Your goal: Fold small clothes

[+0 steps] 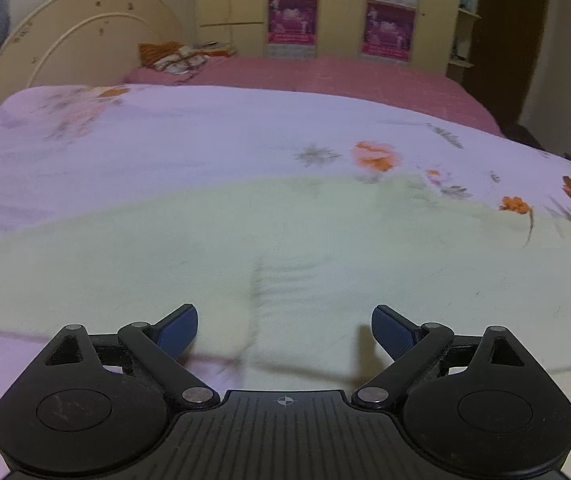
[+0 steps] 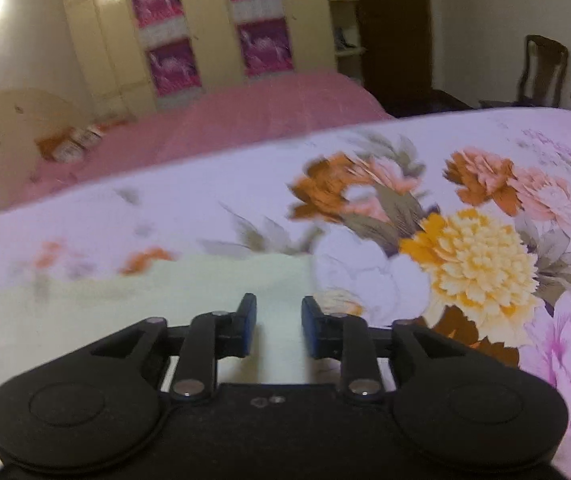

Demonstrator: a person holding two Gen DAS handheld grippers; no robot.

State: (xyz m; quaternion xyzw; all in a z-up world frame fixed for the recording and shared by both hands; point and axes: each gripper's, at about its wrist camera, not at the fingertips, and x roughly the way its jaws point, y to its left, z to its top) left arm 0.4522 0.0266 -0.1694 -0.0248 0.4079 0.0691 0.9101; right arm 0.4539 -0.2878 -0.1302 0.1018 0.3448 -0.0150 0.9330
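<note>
A pale cream-green garment lies flat on the flowered bedsheet. My left gripper is wide open and empty, just above the garment's near part. In the right wrist view the same garment lies under and left of my right gripper, near its right edge. The right gripper's blue pads stand a small gap apart with nothing between them. Both views are blurred.
The flowered sheet covers the near bed. A pink bed lies behind it, with folded orange-and-white cloth by a cream headboard. A wardrobe lines the far wall. A dark chair stands at the far right.
</note>
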